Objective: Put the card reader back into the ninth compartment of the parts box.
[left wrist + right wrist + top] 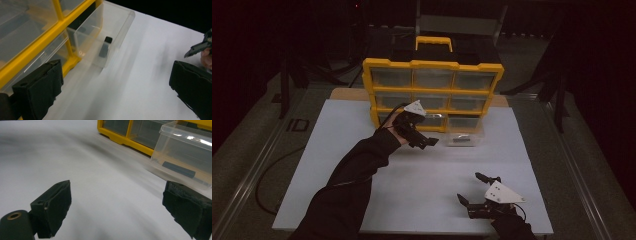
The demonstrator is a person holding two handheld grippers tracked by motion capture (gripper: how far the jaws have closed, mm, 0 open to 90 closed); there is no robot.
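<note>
Your left tongs are hanging wide open and empty near the clear drawer, which is sticking out of the yellow cabinet. Your right tongs are also gaping empty over the worktop.

The left hand-held gripper was held far out in front, at the end of a long arm in a dark sleeve. That arm reached up and forward from the bottom of the high view. The jaws pointed to the right and stood wide apart with nothing between them. A grey three-cornered plate sat on top, and a cable looped behind it. The right hand-held gripper stayed low and close to the person, well apart from the left one. Its jaws pointed left and were spread wide too, holding nothing. Its own grey plate sat on top, above the hand.
</note>
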